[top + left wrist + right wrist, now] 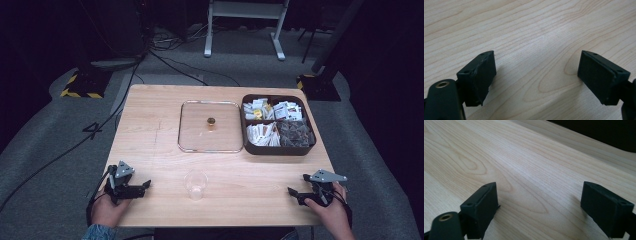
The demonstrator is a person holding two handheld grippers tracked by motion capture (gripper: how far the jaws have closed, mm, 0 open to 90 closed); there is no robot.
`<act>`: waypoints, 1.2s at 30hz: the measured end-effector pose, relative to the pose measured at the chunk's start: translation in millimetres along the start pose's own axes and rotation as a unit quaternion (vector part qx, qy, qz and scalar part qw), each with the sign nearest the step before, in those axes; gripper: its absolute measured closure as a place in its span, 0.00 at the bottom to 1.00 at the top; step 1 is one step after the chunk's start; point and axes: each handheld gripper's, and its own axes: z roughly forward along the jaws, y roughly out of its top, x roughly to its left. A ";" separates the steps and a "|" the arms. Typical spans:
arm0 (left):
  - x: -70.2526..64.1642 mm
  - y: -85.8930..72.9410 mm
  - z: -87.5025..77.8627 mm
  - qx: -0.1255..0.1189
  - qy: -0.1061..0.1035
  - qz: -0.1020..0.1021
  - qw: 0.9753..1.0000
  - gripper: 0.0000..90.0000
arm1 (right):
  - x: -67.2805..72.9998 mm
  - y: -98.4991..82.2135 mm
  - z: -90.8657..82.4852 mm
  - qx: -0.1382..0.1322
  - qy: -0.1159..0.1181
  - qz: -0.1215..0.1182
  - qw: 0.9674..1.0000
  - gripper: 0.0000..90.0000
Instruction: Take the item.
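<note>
Left gripper (142, 187) jaws apart, empty, I rest it on table (150, 130); right gripper (295, 194) same; cup (195, 184) between them.

The clear plastic cup (195, 184) stands upright and looks empty on the wooden table, near my edge, about midway between my two grippers and well apart from each. It sits just my side of the square glass lid lying flat farther out.
</note>
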 end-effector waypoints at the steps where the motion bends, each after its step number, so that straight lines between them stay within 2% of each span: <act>1: 0.0 0.0 0.0 0.000 0.000 0.000 1.000 0.17 | 0.0 0.0 0.0 0.000 0.000 0.000 1.000 0.16; 23: 0.0 -0.2 -0.1 0.000 0.000 0.001 1.000 0.17 | 0.6 0.5 0.4 0.000 -0.003 0.004 1.000 0.17; 26: 0.0 -0.3 -0.2 0.000 -0.001 0.001 1.000 0.17 | 0.4 0.4 -0.1 -0.007 -0.006 0.009 1.000 0.24; 27: 0.0 -0.3 -0.2 0.000 -0.001 0.001 1.000 0.17 | -0.9 1.2 -2.0 -0.013 0.006 0.017 1.000 0.27; 33: 0.3 -0.3 -0.3 0.000 -0.001 0.003 1.000 0.17 | -1.0 10.6 -12.3 -0.042 -0.002 0.021 0.999 0.24; 36: 0.3 -0.2 -0.3 0.000 -0.001 0.003 1.000 0.17 | 0.1 14.4 -15.7 -0.045 -0.001 0.022 0.999 0.24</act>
